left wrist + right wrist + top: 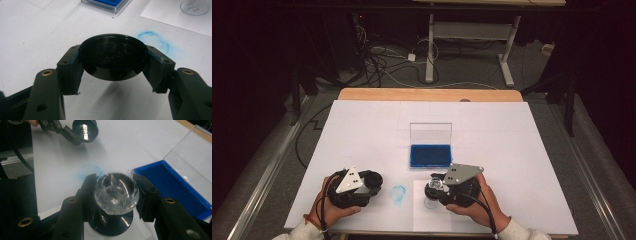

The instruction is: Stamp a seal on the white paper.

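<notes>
Your left tongs (113, 66) pinch a round black cap (113, 60), held just above the white bench (362, 130) near a smudged blue ring (398, 193). Your right tongs (115, 195) pinch the clear faceted knob (116, 192) of a stamp standing on paper (422, 220), in front of the open blue ink pad (430, 155).

Left gripper (371, 181) clamps a black cap (113, 60) | right gripper (435, 189) grips a clear-knobbed stamp (116, 190) | both hand-held low.
</notes>
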